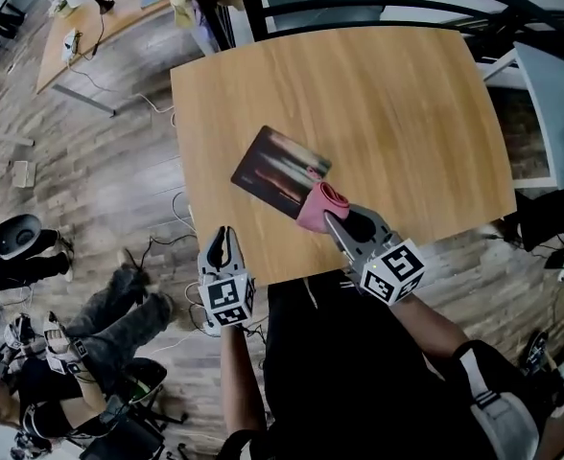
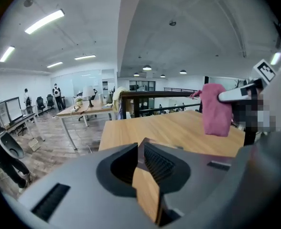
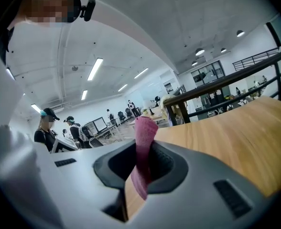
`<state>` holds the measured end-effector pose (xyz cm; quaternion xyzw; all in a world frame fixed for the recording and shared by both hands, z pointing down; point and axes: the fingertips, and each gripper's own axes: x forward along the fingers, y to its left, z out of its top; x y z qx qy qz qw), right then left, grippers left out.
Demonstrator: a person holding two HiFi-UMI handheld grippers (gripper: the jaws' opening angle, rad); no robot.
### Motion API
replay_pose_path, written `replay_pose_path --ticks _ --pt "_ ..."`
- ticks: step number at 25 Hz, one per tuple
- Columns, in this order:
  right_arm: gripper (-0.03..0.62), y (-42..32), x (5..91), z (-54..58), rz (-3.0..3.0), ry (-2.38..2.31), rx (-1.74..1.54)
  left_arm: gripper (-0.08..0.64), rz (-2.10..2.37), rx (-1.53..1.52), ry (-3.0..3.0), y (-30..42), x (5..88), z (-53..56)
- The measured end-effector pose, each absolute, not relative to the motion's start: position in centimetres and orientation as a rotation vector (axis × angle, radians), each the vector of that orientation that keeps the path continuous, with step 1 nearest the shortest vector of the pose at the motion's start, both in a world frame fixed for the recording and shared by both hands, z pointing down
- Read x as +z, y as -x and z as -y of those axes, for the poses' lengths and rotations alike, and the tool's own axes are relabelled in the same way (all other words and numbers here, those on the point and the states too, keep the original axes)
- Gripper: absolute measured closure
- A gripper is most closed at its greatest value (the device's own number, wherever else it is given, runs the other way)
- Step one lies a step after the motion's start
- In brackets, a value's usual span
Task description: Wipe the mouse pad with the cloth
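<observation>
**Cloth clamped at the pad's near-right edge, wipe not yet begun**

The mouse pad (image 1: 274, 166) lay flat on the near-left part of the wooden table (image 1: 397, 103), turned at an angle, so that its long axis ran on a diagonal from far-left to near-right as I looked down on it. The pink cloth (image 1: 318, 206) sat at the pad's near-right edge and overlapped that edge in the head view. From the left gripper view it seemed to hang free in a loose fold. I could not tell whether its lower end touched the pad or hovered over it.

The right gripper (image 1: 340, 224) was plainly the nearer of the two and came in from the near-right. The pad stretched away from its jaws toward the far-left, so I judged that a stroke along that diagonal would cover most of the surface. Its jaws were clamped on the cloth. In the right gripper view the pink fabric was pinched between the pads, one end standing up past the tips and the other trailing down toward me.

The left gripper (image 1: 223, 241) hovered at the table's near-left edge, just beside the pad's near corner but apart from it. Its tips were together with nothing between them. It was well placed to pin the pad if it slid, though it would first have to come across to it
</observation>
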<state>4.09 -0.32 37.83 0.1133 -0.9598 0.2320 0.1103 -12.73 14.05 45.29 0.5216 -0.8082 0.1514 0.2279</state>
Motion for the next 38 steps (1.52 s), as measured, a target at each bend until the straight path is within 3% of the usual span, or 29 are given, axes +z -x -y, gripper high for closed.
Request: replay_pose_path --ticks 3,5,23,31,38 --pt "0.529 -3.4 38.2 0.8 2.816 -0.373 0.682 0.434 2.130 0.505 -1.482 14.6 48.5 -11.6" --pt "0.529 -2.8 38.4 1.2 2.809 -0.411 0.685 0.423 2.058 0.559 -1.503 15.6 51.0 -10.4" --pt "0.529 2.4 43.1 3.9 2.661 -0.543 0.728 0.390 1.645 0.717 -1.509 21.5 66.9 -3.6" --pt "0.529 3.7 44.7 5.4 2.634 -0.529 0.731 0.391 1.599 0.665 -1.494 19.8 67.3 -3.9" --pt "0.529 4.7 46.6 6.2 2.618 -0.522 0.741 0.393 1.496 0.681 -1.465 14.0 67.7 -7.0"
